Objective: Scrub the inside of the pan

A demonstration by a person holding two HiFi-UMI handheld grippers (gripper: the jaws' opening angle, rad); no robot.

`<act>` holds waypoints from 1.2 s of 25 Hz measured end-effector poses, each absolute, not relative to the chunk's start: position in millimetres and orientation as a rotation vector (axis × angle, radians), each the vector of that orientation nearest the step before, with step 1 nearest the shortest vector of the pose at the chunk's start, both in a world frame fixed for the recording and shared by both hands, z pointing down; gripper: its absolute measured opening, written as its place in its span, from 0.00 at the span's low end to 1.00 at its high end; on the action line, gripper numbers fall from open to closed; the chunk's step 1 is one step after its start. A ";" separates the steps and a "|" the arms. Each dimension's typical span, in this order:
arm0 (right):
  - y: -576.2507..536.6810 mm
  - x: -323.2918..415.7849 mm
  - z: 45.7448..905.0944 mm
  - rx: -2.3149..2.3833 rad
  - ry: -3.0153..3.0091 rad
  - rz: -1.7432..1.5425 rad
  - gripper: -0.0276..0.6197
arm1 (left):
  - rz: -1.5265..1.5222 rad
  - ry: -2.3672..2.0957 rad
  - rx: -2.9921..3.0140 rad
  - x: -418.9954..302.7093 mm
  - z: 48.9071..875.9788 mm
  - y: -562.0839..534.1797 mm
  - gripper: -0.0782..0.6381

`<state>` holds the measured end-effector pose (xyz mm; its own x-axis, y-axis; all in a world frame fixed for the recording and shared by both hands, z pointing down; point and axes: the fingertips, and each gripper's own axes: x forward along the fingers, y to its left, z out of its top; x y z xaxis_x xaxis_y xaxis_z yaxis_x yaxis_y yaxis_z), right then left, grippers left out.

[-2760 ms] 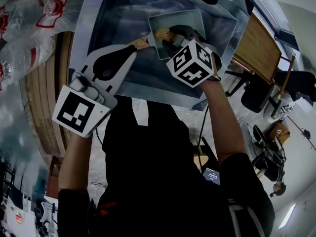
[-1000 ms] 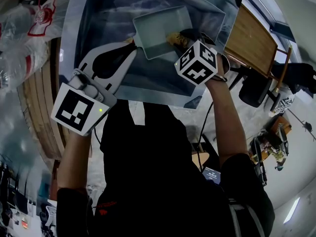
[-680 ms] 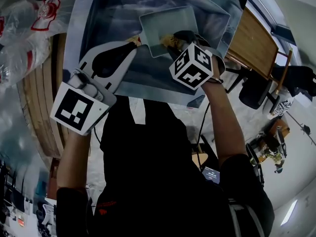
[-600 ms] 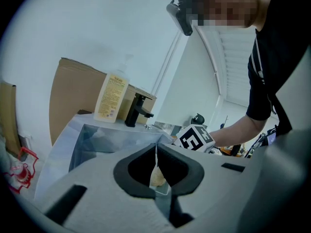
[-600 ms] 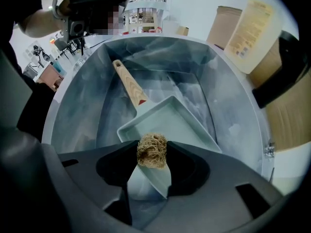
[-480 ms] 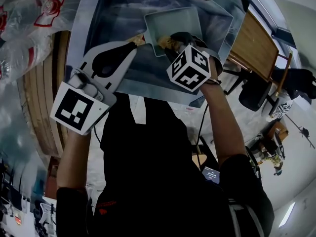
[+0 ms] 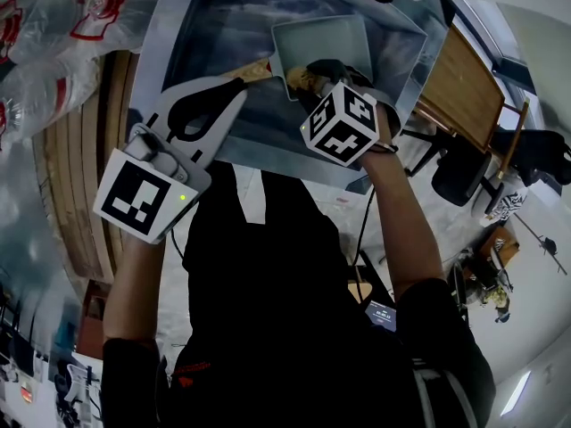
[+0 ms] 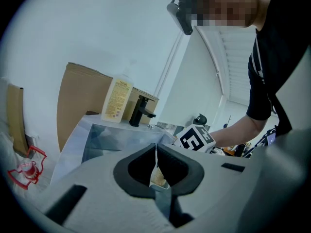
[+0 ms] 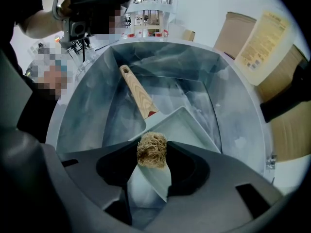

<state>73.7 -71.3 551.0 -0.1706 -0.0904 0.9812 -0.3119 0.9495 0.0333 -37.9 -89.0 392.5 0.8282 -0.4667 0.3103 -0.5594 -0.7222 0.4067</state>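
Found the right gripper [image 9: 152, 157] with its jaws clamped on a tan, fibrous scrubber [image 9: 151, 147], gripped at the very tips. Saw that scrubber low over the near corner of the pan [image 9: 189, 125], inside the rim; could not tell whether touching. Noted the pan as square, pale grey-green, lying in the steel sink [image 9: 87, 110]. Noted too a wooden handle [image 9: 137, 93] running from one corner toward the basin's far side, with a hole at the far end and a small red mark [image 9: 151, 113] at the pan end. Read no lettering on pan or handle.

Found the left gripper [image 8: 155, 147] over the sink's near rim in the head view, jaws together with only a thin pale line between them and nothing gripped. Placed its tips near the handle's end from above, with no contact visible. Made out a tan scrap in the opening behind the tips, too small to name.

Farther back, saw a black faucet [image 8: 140, 110] on the sink's rim. Just beside it, spotted a pale bottle [image 8: 118, 98] with a yellow label, its lines of dark print too small to read. Behind those, saw brown cardboard [image 8: 80, 93] against a white wall. Left of the sink, noticed plastic bags [image 7: 53, 52] with red printing, not legible.
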 end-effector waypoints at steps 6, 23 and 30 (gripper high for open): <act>-86.7 85.1 532.2 0.398 -1.775 0.205 0.32 | 0.264 -0.744 2.544 -32.6 381.4 -91.8 0.15; -111.3 129.1 432.6 0.724 -1.955 0.244 0.32 | 0.307 -0.719 2.670 2.2 311.2 -95.0 0.15; -108.4 141.6 388.2 0.847 -2.047 0.202 0.32 | 0.321 -0.718 2.714 8.3 283.3 -89.9 0.15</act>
<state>141.6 -108.4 388.2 -0.3754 -0.4915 0.7858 -0.6352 0.7538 0.1680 8.3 -89.9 283.3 0.8487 -0.4410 0.2919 -0.5115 -0.8246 0.2415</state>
